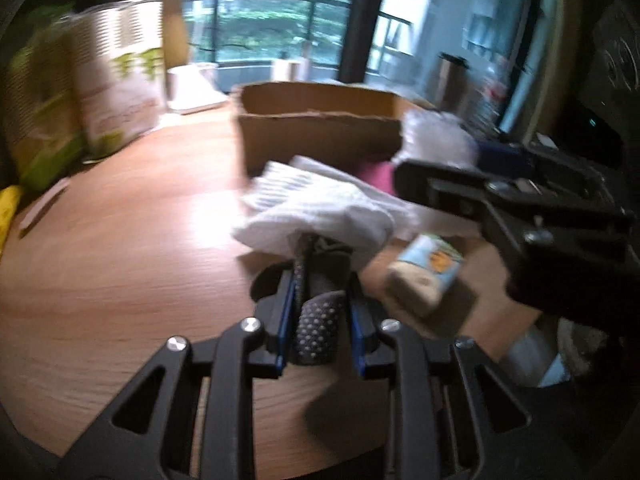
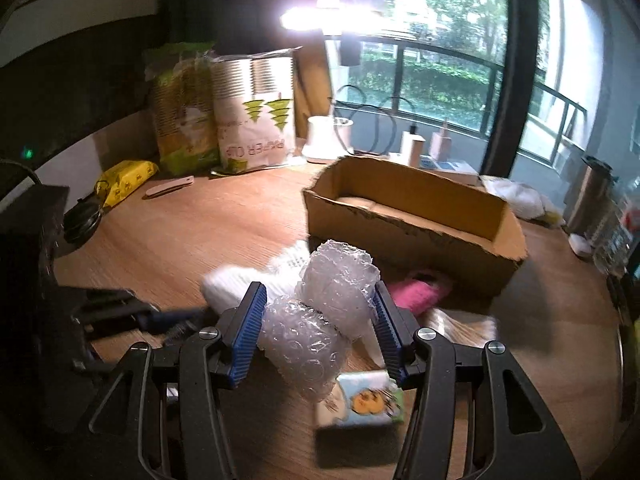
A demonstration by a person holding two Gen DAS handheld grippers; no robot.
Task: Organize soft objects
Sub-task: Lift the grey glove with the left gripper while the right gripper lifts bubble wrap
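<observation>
My left gripper [image 1: 322, 280] is shut on a dark grey dotted sock [image 1: 318, 328], which sticks back between the blue pads. A white cloth [image 1: 320, 216] lies bunched just past the fingertips; I cannot tell whether it is pinched too. My right gripper [image 2: 320, 308] is shut on a crumpled roll of bubble wrap [image 2: 336, 284], held above the wooden table [image 2: 180, 232]. Behind it stands an open cardboard box [image 2: 412, 216]. A pink soft item [image 2: 420, 292] lies at the foot of the box. A small tissue pack [image 2: 360, 404] lies under the right gripper.
Tall packs of paper cups [image 2: 252, 120] and a yellow packet [image 2: 124, 178] stand at the back left. A white lamp base [image 2: 326, 140] with cables sits behind the box. A steel flask [image 2: 588, 196] and bottles line the right edge. Black equipment [image 2: 28, 280] is on the left.
</observation>
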